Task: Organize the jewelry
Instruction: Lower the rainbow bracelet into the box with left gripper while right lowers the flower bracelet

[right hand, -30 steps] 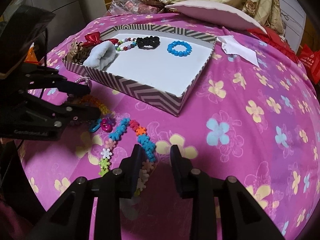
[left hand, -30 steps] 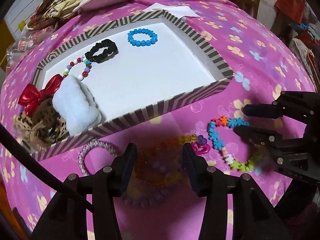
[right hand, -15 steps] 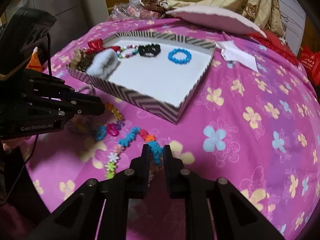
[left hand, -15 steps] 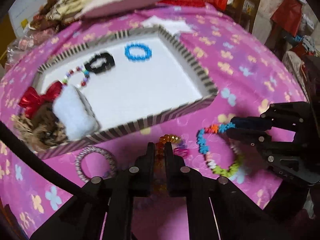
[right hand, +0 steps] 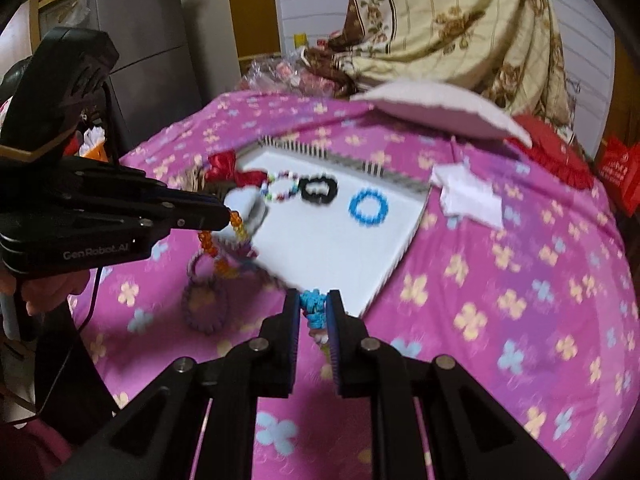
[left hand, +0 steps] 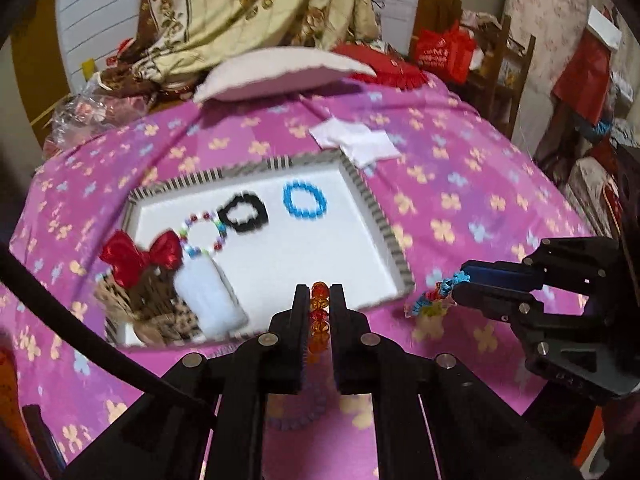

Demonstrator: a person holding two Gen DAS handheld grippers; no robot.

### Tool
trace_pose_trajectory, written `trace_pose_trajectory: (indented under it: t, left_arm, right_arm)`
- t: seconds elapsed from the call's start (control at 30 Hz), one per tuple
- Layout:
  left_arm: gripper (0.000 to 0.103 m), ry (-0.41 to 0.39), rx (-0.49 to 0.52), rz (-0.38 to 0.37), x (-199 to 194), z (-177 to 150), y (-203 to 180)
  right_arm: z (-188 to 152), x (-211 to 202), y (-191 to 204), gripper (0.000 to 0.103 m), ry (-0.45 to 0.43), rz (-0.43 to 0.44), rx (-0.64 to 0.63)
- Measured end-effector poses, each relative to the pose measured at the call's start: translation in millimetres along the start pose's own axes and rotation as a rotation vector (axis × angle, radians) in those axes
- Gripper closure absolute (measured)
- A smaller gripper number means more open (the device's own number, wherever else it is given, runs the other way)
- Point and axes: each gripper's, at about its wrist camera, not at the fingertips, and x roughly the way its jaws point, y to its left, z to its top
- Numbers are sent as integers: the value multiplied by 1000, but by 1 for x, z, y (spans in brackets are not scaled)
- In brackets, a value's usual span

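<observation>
My left gripper [left hand: 319, 290] is shut on an orange and red bead bracelet [left hand: 319, 312] and holds it above the bed, near the front edge of the striped tray [left hand: 394, 236]; the bracelet also hangs from it in the right wrist view [right hand: 218, 240]. My right gripper [right hand: 313, 298] is shut on a multicoloured flower bracelet [right hand: 314, 308], also seen in the left wrist view [left hand: 436, 300], just off the tray's front right corner. In the tray lie a blue bead bracelet [left hand: 304, 200], a black scrunchie [left hand: 244, 214] and a multicoloured bead bracelet [left hand: 202, 234].
A red bow [left hand: 138, 254], a white fluffy band [left hand: 210, 300] and a brown leopard scrunchie [left hand: 156, 312] fill the tray's left end. A purple spiral hair tie [right hand: 204, 300] lies on the pink flowered bedspread [left hand: 480, 200]. White paper [left hand: 356, 142] and a pillow [left hand: 280, 72] lie behind the tray.
Both grippers closed on their bracelets and have lifted them off the bedspread, rising toward the tray. The views now look higher and farther across the bed.
</observation>
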Motion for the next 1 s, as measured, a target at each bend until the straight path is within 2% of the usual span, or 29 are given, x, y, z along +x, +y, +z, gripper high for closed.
trace_pose_trajectory:
  t: [0.2,0.4,0.73,1.0]
  left_arm:
    - [72,-13,-51,22,4,27,7]
    - [72,-4,-88,35,21,35,13]
    - [72,56,-152,49,63,36,33]
    - [72,120,-201,123,98,31,59]
  right_arm:
    - [30,0,-3,90,-25,-15,-23]
    - [48,21,-5,90,-20,-6,-10]
    - [47,69,-12,90,54,38,40]
    - [45,119,-45,90,136,-15,106]
